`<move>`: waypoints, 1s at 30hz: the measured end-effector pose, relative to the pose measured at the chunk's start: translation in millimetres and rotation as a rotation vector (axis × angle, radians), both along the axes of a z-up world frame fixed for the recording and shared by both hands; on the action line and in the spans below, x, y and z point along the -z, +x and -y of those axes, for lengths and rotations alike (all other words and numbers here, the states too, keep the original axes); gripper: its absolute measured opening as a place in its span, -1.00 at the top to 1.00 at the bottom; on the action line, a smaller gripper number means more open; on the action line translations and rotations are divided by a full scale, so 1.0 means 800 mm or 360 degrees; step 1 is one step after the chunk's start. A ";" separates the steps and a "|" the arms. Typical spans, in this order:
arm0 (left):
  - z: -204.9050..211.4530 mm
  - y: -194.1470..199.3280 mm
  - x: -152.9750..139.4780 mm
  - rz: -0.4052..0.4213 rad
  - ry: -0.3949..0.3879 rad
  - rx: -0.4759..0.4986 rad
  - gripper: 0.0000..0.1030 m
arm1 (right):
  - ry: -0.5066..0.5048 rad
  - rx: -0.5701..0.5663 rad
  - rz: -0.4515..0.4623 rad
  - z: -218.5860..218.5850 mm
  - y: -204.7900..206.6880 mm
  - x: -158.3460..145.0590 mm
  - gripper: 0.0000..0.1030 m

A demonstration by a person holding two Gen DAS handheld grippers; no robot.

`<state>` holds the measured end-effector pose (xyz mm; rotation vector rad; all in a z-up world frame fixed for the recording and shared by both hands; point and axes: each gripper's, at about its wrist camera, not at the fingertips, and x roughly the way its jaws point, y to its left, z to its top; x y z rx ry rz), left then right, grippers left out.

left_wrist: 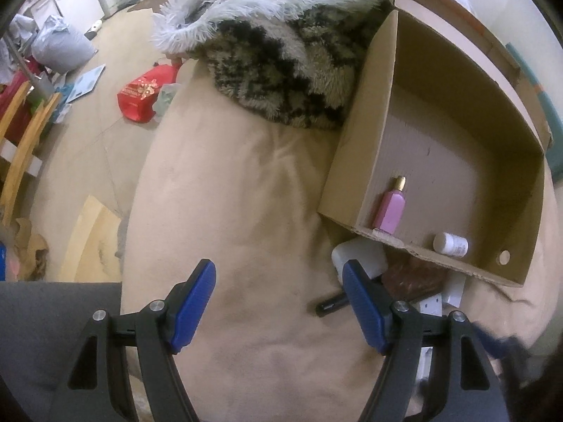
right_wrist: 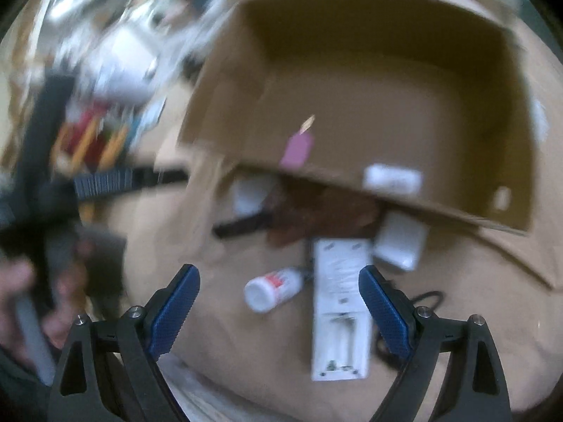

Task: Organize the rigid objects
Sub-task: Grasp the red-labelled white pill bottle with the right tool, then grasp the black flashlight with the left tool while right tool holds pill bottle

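my left tongs (left_wrist: 278, 302) hang over the beige cover (left_wrist: 228, 211) with the blue pads apart and nothing between them, only bare cloth. just past the right pad lies a black stick-like thing (left_wrist: 329, 305), and beside it a white container (left_wrist: 362, 256) partly tucked under the edge of the cardboard box (left_wrist: 355, 147). in the box a pink bottle (left_wrist: 390, 207) with a gold cap stands against the near left wall, and a small white jar (left_wrist: 450, 243) lies on its side along the front wall. a shaggy grey and black blanket (left_wrist: 281, 70) is heaped behind the box, and a red bag (left_wrist: 147, 91) sits on the floor further left.

my right tongs (right_wrist: 279, 302) are also apart and hold nothing. the picture is blurred. between the pads lie a white bottle with a red label (right_wrist: 272, 286) on its side and a long white flat device (right_wrist: 340, 313), its back up, near the right pad. beyond them a brown thing (right_wrist: 316, 214) and a white block (right_wrist: 401, 242) rest against the front of the box (right_wrist: 387, 84).
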<state>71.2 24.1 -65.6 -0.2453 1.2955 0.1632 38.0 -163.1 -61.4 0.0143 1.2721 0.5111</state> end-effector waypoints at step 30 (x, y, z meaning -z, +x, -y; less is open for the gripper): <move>0.051 0.022 0.091 -0.0319 -0.0162 -0.0036 -0.46 | 0.0035 0.0259 0.0066 0.046 0.017 -0.013 0.45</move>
